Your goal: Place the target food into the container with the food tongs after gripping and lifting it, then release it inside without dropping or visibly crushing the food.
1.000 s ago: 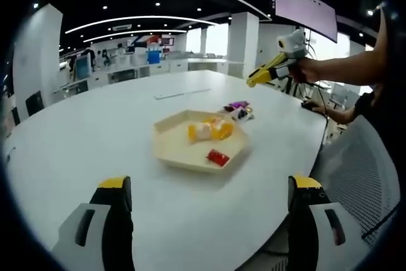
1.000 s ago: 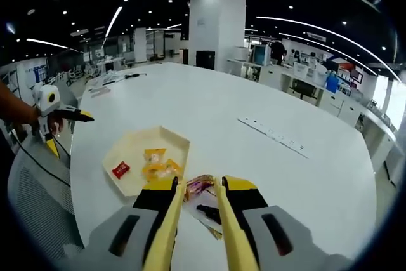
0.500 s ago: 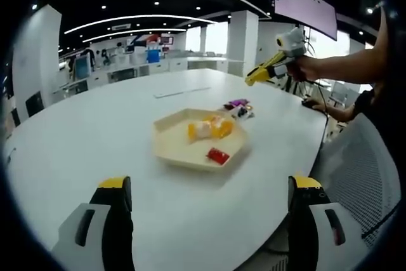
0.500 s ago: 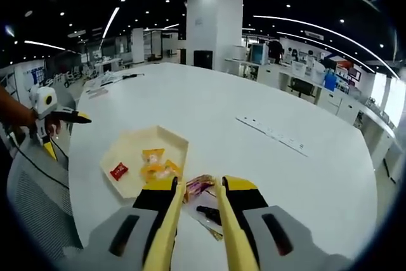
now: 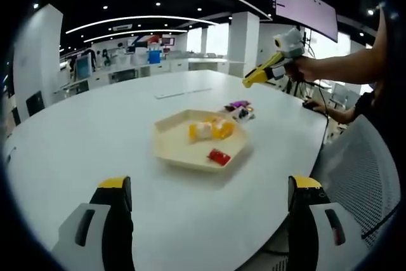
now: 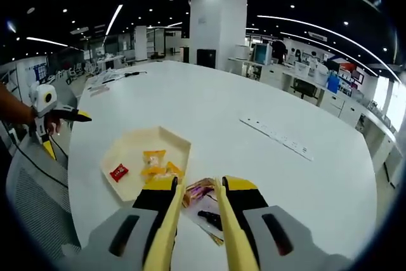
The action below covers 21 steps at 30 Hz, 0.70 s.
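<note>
In the left gripper view, the left tongs point(image 5: 209, 220) are rising from the bottom with their yellow-tipped jaws standing wide apart, released and holding nothing; between and beyond them the broad white oval counter point(image 5: 95, 131) is stretching away; near its middle the cream hexagonal plastic tray point(image 5: 166, 144) is lying flat, carrying an orange and yellow cluster of wrapped sweets point(image 5: 209, 130) toward its far side and a small red wrapped sweet point(image 5: 218, 157) near its right front edge, the two apart from each other; just beyond the tray's far right corner a small pile of purple and dark wrapped snacks point(image 5: 238, 110) is sitting on the counter, outside the tray; further right, the right tongs point(image 5: 246, 82) are hanging in the air above that end of the counter, gripped by a person's hand point(image 5: 303, 68).

In the right gripper view, the left tongs point(image 6: 81, 117) are showing at the far left edge; to their right the tray point(image 6: 166, 139) is holding the red sweet point(image 6: 118, 171) near its left corner and the orange and yellow sweets point(image 6: 158, 164) toward its right; the right tongs point(image 6: 198, 185) are pointing down with long yellow jaws nearly together, a narrow gap left between them and nothing gripped; the purple and dark snacks point(image 6: 202, 190) are lying on the counter point(image 6: 209, 112) beneath the tips, beside the tray; whether the tips are touching them I cannot tell.
</note>
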Tool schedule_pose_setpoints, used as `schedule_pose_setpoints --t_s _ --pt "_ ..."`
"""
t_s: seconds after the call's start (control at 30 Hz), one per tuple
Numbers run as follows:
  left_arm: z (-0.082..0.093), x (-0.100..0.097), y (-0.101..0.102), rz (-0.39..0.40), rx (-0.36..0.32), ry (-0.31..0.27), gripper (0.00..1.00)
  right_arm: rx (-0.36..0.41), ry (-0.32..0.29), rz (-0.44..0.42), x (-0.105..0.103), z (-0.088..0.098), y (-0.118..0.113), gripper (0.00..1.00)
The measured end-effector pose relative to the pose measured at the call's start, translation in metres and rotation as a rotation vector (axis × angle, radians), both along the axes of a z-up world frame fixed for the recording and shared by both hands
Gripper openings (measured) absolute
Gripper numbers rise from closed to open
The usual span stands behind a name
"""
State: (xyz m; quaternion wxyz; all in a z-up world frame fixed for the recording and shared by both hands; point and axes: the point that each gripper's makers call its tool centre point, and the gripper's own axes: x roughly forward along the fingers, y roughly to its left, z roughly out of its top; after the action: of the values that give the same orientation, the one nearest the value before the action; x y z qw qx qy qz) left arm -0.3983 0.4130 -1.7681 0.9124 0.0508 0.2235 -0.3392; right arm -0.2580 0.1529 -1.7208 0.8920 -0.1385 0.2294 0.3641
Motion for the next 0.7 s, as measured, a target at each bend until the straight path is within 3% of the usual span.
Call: schedule_pose_setpoints --t_s 0.7 --pt "0.0006 0.0014 0.0023 0.008 -0.006 -0.001 0.99 -0.007 0.006 -0.002 0.0065 -0.0063 0.004 0.27"
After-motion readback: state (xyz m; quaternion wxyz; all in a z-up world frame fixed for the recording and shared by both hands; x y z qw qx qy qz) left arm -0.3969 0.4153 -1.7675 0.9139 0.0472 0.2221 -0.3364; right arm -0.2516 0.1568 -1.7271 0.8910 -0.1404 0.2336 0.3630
